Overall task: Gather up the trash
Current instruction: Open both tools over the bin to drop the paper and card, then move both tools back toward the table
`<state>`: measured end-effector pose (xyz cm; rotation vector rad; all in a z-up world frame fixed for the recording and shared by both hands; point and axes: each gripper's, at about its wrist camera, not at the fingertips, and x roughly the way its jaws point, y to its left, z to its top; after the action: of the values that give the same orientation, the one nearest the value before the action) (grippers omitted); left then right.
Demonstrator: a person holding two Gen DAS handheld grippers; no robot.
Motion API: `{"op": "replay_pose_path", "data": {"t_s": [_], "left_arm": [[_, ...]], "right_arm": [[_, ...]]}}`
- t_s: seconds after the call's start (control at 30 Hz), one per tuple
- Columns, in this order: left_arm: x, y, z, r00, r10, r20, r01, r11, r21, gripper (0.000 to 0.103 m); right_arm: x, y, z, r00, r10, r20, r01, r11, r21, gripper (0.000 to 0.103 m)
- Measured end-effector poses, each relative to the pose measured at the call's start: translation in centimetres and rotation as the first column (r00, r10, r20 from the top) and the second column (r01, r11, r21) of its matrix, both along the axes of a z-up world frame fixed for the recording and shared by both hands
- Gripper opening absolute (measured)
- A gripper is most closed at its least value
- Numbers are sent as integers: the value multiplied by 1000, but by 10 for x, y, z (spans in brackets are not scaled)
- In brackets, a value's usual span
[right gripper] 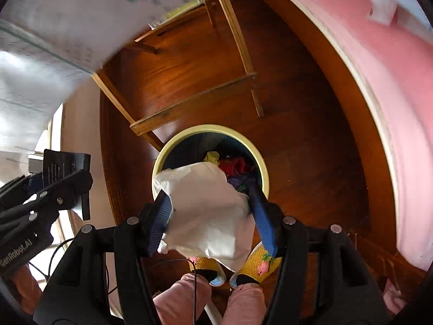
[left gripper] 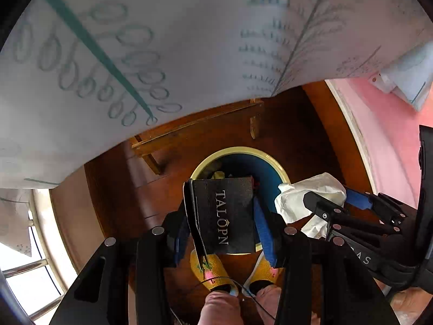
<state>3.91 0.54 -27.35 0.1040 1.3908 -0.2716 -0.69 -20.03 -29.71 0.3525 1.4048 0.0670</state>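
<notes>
1. The left gripper (left gripper: 226,216) is clamping a flat black box (left gripper: 230,214) lettered "TALOPN". Its two blue fingers (left gripper: 263,233) are pressing on the box's opposite long edges, spread only as wide as the box.

2. In the left wrist view, the black box is hanging over the bin (left gripper: 273,162), covering the 6 o'clock part of the opening. The bin's yellow rim is showing from 9 o'clock round to 3 o'clock.

3. The right gripper (right gripper: 211,216) is clamped on a crumpled white paper wad (right gripper: 205,211). Its blue fingers (right gripper: 261,216) are standing fairly wide apart, with the wad filling the space between them and bulging out above and below.

4. In the right wrist view, the paper wad is hanging over the 7 o'clock portion of the same bin (right gripper: 189,131). Red, yellow and dark scraps (right gripper: 232,166) are lying inside the bin toward 2 o'clock.

5. The two tools are working side by side. In the left wrist view the paper wad (left gripper: 305,197) is at 3 o'clock of the box, just beside it; whether they are touching cannot be told.

6. The bin is standing on a dark wooden floor (right gripper: 297,135). A light wooden frame (right gripper: 194,103) is lying on the floor at 12 o'clock of the bin.

7. The person's yellow patterned shoes (right gripper: 257,265) are at 6 o'clock of the bin, below both tools.

8. A white patterned cloth (left gripper: 135,40) is filling the upper field from 9 to 1 o'clock.
</notes>
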Motion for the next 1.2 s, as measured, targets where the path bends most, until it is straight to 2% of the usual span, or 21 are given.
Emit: {"op": "replay_pose_path", "data": {"t_s": [0.13,0.17,0.2,0.27,0.3,0.47,0.6,0.7,0.87,1.07,1.2], "left_arm": [[0,-2,-27,1000,-7,-13,6,1000,-19,50],[0,-2,-33,1000,-4,-20,4,1000,-20,57],[0,-1,-38,1000,0,-23,-1,1000,-19,69],[-1,-1,-45,1000,9,-24,-10,1000,-17,84],[-4,-1,-47,1000,10,-23,-10,1000,-15,86],[-11,-4,-50,1000,15,1,-15,1000,10,86],[-13,-2,-40,999,36,18,-37,999,24,86],[-14,5,-16,998,59,27,-60,998,30,86],[-14,10,28,995,94,46,-95,995,27,86],[-21,16,105,989,122,87,-123,992,13,86],[-31,19,166,981,137,138,-138,990,-8,86]], "right_arm": [[2,0,-30,999,-38,-21,39,999,23,57],[3,1,-35,999,-45,-24,45,999,26,60],[4,2,-39,999,-48,-24,49,998,30,63],[-1,4,-45,999,-45,-23,46,998,34,66],[-6,2,-49,999,-42,-19,43,998,35,67],[-8,7,-46,1000,-17,-6,17,1000,19,67],[-10,5,-33,1000,-10,5,10,1000,6,67],[-11,1,-18,1000,-15,2,15,1000,4,67],[-16,-7,23,1000,-3,13,3,1000,-2,67],[-26,-16,100,997,37,69,-37,999,-6,67],[-36,-22,159,990,74,123,-73,997,-14,67]]}}
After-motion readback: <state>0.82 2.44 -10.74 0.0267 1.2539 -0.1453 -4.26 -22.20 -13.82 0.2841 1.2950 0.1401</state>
